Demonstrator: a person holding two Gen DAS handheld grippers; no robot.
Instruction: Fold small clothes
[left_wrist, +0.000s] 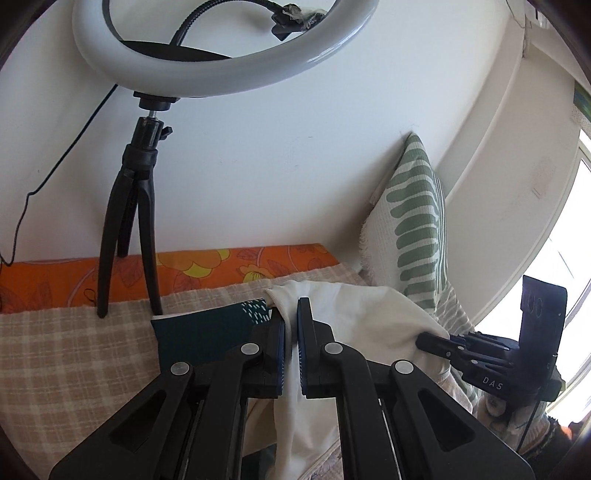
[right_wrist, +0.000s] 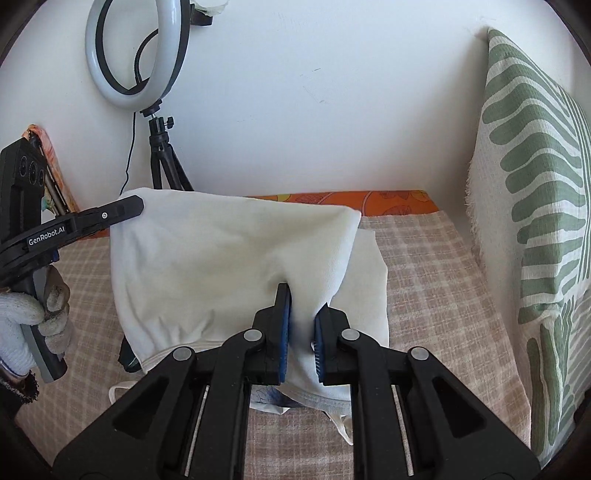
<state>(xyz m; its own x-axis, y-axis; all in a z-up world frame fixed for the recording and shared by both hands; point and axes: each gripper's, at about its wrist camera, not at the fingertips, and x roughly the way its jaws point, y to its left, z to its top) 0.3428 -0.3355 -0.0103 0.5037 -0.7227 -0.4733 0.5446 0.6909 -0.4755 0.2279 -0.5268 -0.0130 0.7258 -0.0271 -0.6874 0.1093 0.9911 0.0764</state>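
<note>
A small white garment (right_wrist: 229, 258) hangs stretched between my two grippers above a beige checked bed cover (right_wrist: 436, 295). My left gripper (left_wrist: 291, 310) is shut on one edge of the white garment (left_wrist: 354, 317); it shows in the right wrist view at the garment's upper left corner (right_wrist: 125, 208). My right gripper (right_wrist: 303, 299) is shut on a bunch of the garment near its lower hem; it shows in the left wrist view at the right (left_wrist: 436, 341). A dark teal patterned cloth (left_wrist: 207, 332) lies on the cover under the garment.
A ring light on a black tripod (left_wrist: 129, 206) stands at the back left by the white wall. A green-and-white patterned pillow (right_wrist: 535, 221) leans against the wall at the right. An orange floral sheet (left_wrist: 221, 266) runs along the back edge.
</note>
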